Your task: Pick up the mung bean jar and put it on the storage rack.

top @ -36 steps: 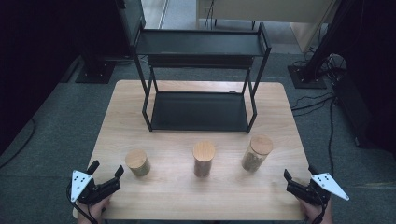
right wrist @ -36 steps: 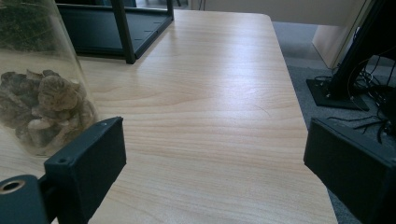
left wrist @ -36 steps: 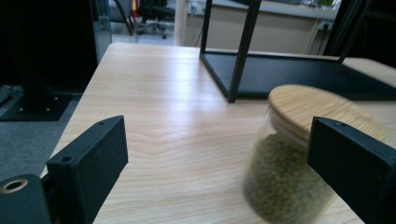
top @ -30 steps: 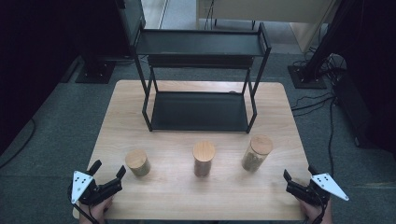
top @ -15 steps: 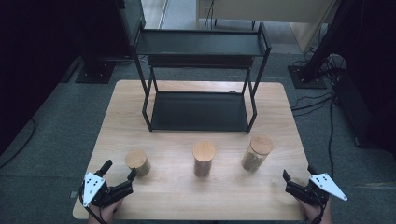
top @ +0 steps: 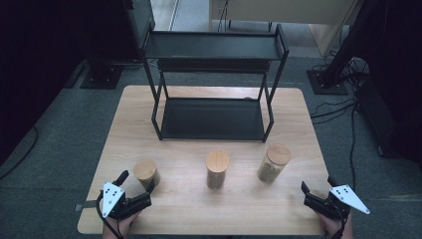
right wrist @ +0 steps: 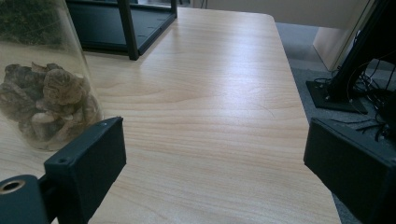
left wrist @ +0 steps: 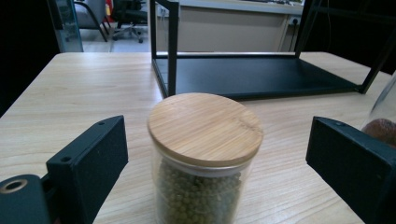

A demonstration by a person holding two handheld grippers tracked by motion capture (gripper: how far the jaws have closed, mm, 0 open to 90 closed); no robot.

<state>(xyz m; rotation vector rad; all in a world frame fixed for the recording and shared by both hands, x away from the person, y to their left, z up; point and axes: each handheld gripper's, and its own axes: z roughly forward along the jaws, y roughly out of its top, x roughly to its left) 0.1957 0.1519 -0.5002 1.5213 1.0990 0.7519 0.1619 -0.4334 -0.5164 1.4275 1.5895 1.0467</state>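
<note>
Jar of green beans [left wrist: 204, 158] waits between wide jaws.
Left gripper [top: 133, 191] reaches it on the tabletop [top: 209, 214] but grips nothing; right gripper [top: 314, 195] waits wide. All three jars are off the rack [top: 214, 119].

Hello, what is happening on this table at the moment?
A person holds a gripper in each hand at the near table edge. The left gripper, jaws open, points at the short jar of green beans, not gripping it. The right gripper is open, holding nothing. Two more jars stand before the black rack.
</note>
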